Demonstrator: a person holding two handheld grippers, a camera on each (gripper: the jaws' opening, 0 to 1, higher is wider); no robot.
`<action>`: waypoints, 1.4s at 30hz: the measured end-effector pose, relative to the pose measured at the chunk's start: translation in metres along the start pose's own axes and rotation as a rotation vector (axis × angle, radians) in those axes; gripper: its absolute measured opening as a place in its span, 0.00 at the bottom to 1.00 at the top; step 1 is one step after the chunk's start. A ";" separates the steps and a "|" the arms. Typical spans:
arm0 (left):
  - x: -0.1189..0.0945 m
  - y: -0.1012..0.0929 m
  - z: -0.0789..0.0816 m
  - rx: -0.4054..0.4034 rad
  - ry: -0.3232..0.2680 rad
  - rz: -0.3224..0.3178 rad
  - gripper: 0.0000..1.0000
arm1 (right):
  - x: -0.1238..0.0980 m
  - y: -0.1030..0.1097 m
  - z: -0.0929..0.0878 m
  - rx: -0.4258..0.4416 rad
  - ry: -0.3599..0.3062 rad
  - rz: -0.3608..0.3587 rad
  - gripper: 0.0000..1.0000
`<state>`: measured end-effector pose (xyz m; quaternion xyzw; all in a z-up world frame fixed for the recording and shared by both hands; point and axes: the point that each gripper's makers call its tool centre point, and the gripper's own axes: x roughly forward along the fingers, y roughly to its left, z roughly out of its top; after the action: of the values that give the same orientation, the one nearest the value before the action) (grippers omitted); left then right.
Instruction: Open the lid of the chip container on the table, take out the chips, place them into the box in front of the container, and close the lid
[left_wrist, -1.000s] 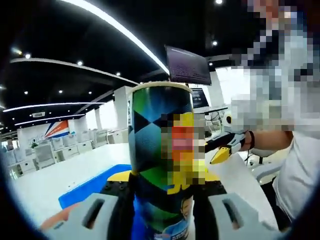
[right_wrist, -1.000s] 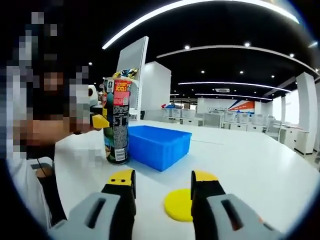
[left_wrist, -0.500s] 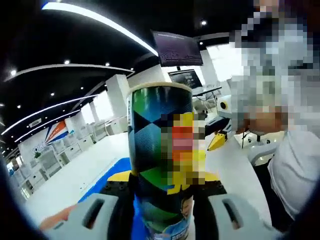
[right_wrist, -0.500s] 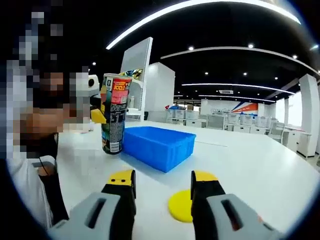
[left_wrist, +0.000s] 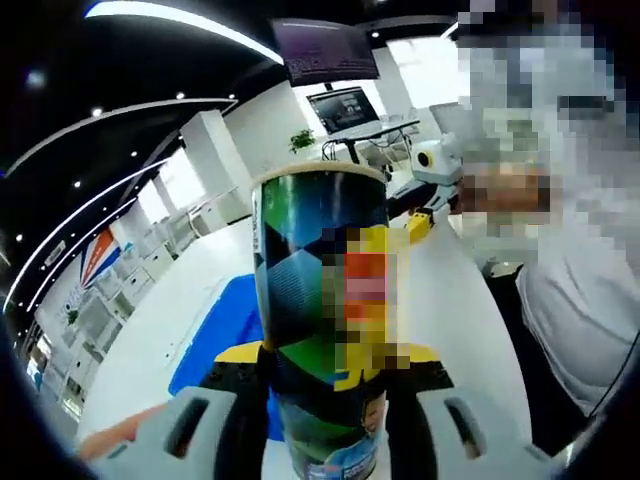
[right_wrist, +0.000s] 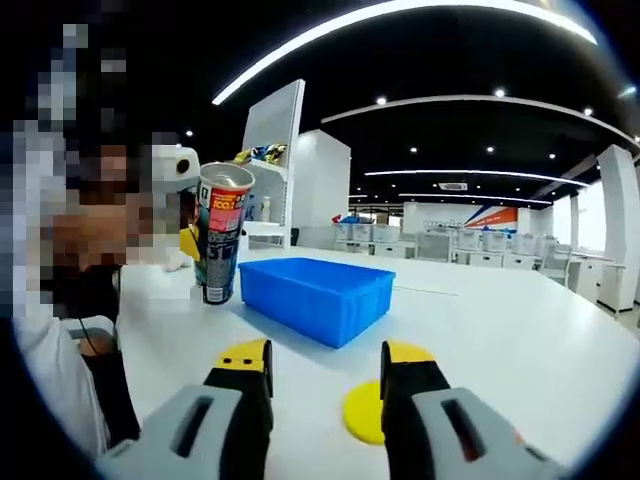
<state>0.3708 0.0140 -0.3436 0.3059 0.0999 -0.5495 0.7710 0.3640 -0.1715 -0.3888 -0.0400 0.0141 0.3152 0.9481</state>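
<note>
The chip can (left_wrist: 320, 320), patterned green, blue and yellow, stands between the jaws of my left gripper (left_wrist: 325, 375), which is shut on its lower body. In the right gripper view the same can (right_wrist: 222, 232) is tilted, its lidless mouth showing, just left of the blue box (right_wrist: 318, 295). The left gripper's yellow tip (right_wrist: 190, 242) shows at the can's side. The yellow lid (right_wrist: 365, 412) lies flat on the white table (right_wrist: 520, 340), just beyond my open right gripper (right_wrist: 325, 385), whose jaws hold nothing. The blue box (left_wrist: 225, 330) shows behind the can.
A person in a white sleeve (left_wrist: 575, 300) stands at the table's edge, close to the can. The right gripper's yellow tip (left_wrist: 418, 225) shows far off past the can. White desks and partitions (right_wrist: 290, 170) fill the hall behind.
The can in my left gripper has tipped over and moved along the box's left end, so its open mouth now shows. The right gripper has barely moved.
</note>
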 end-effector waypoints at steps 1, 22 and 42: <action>0.001 -0.003 -0.003 0.006 0.023 -0.015 0.45 | 0.000 0.004 -0.002 -0.013 0.016 0.011 0.40; 0.002 -0.015 -0.040 0.136 0.274 -0.131 0.45 | 0.001 0.017 -0.001 0.063 0.026 0.062 0.37; 0.043 -0.031 -0.063 0.219 0.434 -0.266 0.45 | 0.000 0.042 -0.002 0.247 0.067 0.212 0.32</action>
<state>0.3703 0.0101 -0.4264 0.4823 0.2418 -0.5749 0.6151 0.3386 -0.1381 -0.3933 0.0681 0.0886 0.4077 0.9063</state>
